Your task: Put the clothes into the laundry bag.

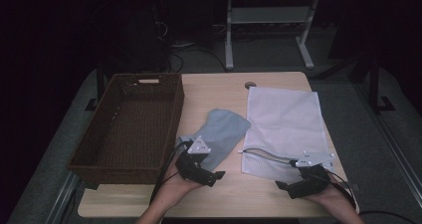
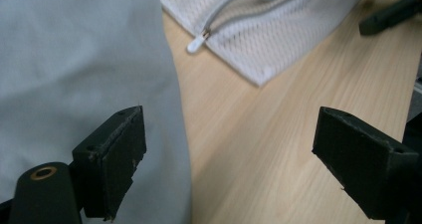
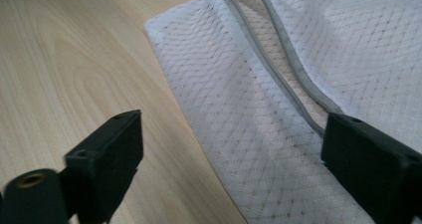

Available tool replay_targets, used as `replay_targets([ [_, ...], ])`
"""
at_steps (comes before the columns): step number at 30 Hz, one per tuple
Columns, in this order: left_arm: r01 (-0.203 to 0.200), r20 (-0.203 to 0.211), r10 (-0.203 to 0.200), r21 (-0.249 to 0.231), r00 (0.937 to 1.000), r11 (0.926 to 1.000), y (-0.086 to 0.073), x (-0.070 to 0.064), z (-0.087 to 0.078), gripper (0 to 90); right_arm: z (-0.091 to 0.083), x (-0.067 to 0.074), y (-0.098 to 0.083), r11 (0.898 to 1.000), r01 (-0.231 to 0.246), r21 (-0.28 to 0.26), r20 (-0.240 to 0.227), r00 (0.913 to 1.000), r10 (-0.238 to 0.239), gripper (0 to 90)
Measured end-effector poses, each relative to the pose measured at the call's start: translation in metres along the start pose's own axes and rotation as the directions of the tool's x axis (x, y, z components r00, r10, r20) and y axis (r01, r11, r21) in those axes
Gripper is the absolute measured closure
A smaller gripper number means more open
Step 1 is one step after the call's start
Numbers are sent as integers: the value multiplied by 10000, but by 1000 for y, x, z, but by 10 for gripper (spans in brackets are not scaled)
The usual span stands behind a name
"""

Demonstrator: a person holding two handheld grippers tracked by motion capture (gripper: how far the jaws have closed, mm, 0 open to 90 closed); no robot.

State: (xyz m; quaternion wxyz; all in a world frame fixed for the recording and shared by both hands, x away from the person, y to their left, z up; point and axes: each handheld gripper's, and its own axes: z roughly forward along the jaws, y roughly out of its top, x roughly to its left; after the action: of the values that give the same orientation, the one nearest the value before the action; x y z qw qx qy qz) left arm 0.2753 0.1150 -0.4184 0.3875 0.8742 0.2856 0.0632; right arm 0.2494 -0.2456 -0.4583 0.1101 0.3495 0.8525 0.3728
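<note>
My left gripper (image 1: 211, 171) sits low at the near edge of the table (image 1: 214, 89), jaws spread wide with nothing between them. One jaw rides over the grey cloth (image 1: 221, 132), the other over bare wood. My right gripper (image 1: 293, 186) rests near the front corner of the white mesh bag (image 1: 283, 124), its jaws also spread and empty.

The grey cloth lies in the middle of the table, between the brown wicker basket (image 1: 127, 122) on the left and the mesh bag on the right, its near end just beside my left gripper. Nothing lies between my grippers and the cloth or the bag.

The left gripper view brings out the bag's zipper pull (image 2: 196, 44), white and lying on the wood at the bag's edge. The right gripper view shows the grey zipper (image 3: 278, 69) open, its two sides curving apart across the mesh.
</note>
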Motion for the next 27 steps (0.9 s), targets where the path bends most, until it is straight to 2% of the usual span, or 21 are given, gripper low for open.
replay_targets([
  [3,84,-16,-84,-156,10000,9998,-7,0,0,129,-2,-2,1,10000,-63,0,37,10000,63,195],
  [8,-20,-92,20,59,10000,10000,-17,-1,5,129,-14,-12,1,9992,-229,-335,178,9996,235,484],
  [13,67,-98,-66,122,9999,9999,-18,1,6,130,-24,-24,-10,9987,-515,-2,596,9969,514,735],
  [16,117,-108,-115,170,9999,9998,-19,2,7,131,-26,-29,-14,9987,-364,357,727,9968,337,829],
  [19,129,-62,-127,236,9999,9996,-20,3,9,131,-27,-33,-18,9969,-263,745,917,9956,194,896],
  [27,106,13,-106,347,9999,9993,-22,3,12,131,-23,-39,-22,9937,-364,1057,869,9958,272,898],
])
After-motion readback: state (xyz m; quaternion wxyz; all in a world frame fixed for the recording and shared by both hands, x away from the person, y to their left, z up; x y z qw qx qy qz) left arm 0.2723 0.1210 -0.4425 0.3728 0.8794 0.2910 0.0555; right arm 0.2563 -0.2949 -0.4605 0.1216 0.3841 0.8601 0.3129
